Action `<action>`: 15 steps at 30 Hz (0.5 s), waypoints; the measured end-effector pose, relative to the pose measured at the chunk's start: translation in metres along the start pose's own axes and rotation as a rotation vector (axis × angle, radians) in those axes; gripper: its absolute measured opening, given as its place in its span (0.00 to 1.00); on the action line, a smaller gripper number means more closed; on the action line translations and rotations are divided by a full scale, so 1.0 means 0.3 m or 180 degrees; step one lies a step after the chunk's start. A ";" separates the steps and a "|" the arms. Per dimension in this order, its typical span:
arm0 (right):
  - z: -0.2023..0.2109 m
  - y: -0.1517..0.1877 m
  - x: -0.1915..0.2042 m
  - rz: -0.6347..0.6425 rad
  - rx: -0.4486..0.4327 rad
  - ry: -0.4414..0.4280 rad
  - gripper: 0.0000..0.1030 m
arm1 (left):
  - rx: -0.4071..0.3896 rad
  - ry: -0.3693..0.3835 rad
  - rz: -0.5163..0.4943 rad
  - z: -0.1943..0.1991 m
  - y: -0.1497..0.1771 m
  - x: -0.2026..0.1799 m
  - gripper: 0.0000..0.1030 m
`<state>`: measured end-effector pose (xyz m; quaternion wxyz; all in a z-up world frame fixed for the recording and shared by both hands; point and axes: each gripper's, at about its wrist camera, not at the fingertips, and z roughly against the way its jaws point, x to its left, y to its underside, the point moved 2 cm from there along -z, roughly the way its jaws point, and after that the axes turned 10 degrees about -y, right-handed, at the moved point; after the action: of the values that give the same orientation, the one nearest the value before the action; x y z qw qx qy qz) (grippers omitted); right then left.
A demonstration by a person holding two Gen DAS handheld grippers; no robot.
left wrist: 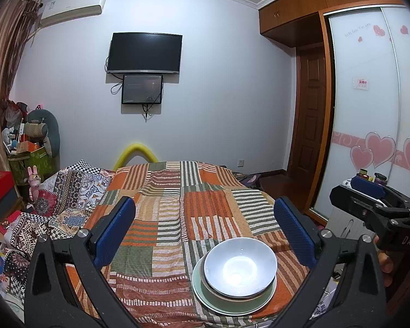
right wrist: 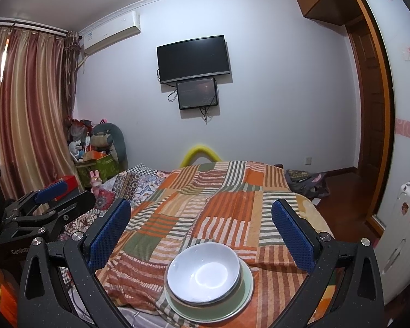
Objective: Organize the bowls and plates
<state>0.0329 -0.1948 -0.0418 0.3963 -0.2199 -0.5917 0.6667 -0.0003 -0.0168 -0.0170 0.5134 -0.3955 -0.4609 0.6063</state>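
A white bowl (left wrist: 240, 266) sits stacked in a darker dish on a pale green plate (left wrist: 218, 304), on the near edge of a bed with a striped patchwork cover (left wrist: 177, 205). The same stack shows in the right wrist view, bowl (right wrist: 203, 272) on plate (right wrist: 246, 295). My left gripper (left wrist: 205, 232) is open and empty, held above and behind the stack. My right gripper (right wrist: 202, 232) is open and empty too, hovering over the stack. Each gripper shows at the edge of the other's view: the right one (left wrist: 369, 191), the left one (right wrist: 52, 191).
A TV (left wrist: 145, 53) and a small screen (left wrist: 142, 89) hang on the far wall. Piled boxes and toys (left wrist: 27, 150) stand left of the bed by the curtains. A sliding wardrobe (left wrist: 369, 109) and a wooden door (left wrist: 310, 125) are right. A white fridge (right wrist: 404, 232) is near right.
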 end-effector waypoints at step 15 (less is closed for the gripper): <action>-0.001 0.005 -0.007 -0.0020 0.0007 0.0001 1.00 | 0.0011 0.0021 0.0013 -0.006 0.002 -0.003 1.00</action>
<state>0.0340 -0.1963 -0.0436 0.3988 -0.2176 -0.5916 0.6661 0.0015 -0.0174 -0.0181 0.5143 -0.3976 -0.4573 0.6069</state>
